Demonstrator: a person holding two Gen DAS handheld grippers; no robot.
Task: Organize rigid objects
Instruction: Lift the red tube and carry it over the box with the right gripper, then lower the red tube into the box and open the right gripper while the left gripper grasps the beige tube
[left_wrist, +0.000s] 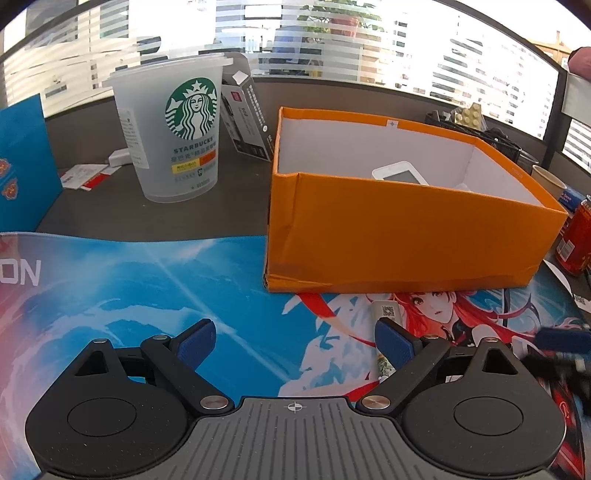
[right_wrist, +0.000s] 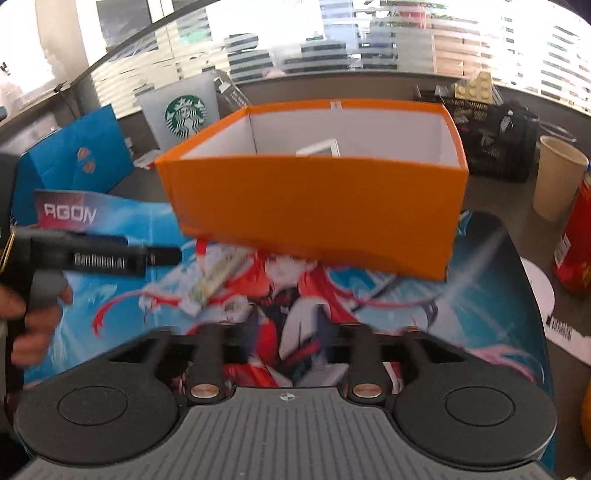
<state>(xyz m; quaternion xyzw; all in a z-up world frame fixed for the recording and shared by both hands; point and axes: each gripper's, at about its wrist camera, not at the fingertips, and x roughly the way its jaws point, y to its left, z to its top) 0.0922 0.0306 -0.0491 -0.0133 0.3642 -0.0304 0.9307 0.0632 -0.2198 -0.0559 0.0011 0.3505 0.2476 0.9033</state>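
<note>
Ahead of you the box (left_wrist: 406, 225) sits with its near edge on the mat (left_wrist: 147, 295); a device (left_wrist: 400, 176) lies inside it. Left of the box stands the cup (left_wrist: 173, 129), with a carton (left_wrist: 247, 118) leaning between them, behind. A can (left_wrist: 578, 240) stands right of the box. A packet (left_wrist: 386, 332) lies on the mat, just before the box.
</note>
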